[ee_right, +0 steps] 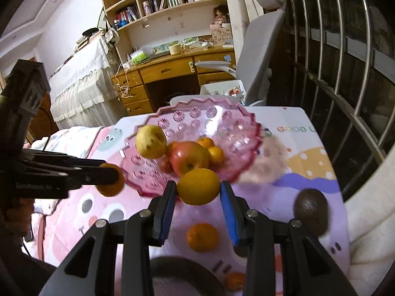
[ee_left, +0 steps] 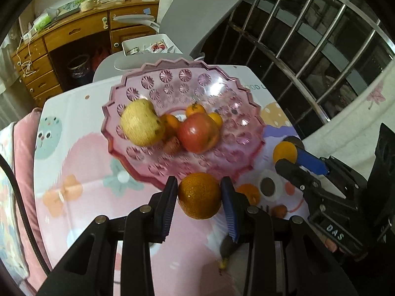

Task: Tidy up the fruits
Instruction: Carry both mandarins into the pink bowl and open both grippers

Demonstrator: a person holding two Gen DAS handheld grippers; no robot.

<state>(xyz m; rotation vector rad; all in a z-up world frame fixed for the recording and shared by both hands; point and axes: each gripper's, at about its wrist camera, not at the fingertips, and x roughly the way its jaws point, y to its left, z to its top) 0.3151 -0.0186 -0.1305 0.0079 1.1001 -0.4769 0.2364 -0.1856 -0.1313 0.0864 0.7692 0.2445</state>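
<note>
My left gripper [ee_left: 199, 182] is shut on a dark orange [ee_left: 199, 198], held just in front of the near rim of the pink scalloped bowl [ee_left: 114, 91]. The bowl holds a yellow apple [ee_left: 142, 123], a red apple [ee_left: 198, 133] and small tangerines [ee_left: 195, 109]. My right gripper [ee_right: 198, 185] is shut on a yellow-orange citrus [ee_right: 198, 191], also at the bowl's near rim [ee_right: 255, 125]. Each gripper shows in the other's view: the right gripper [ee_left: 286, 154] at the bowl's right, the left gripper [ee_right: 111, 176] at its left. Both hang above the table.
A tangerine [ee_right: 203, 236], a second one [ee_right: 234, 281] and a dark brown fruit [ee_right: 311, 212] lie on the patterned tablecloth [ee_right: 308, 162]. A small reddish fruit [ee_left: 280, 211] lies near them. Behind the table are a grey chair [ee_left: 197, 12], a wooden desk [ee_right: 160, 71] and window bars [ee_right: 333, 49].
</note>
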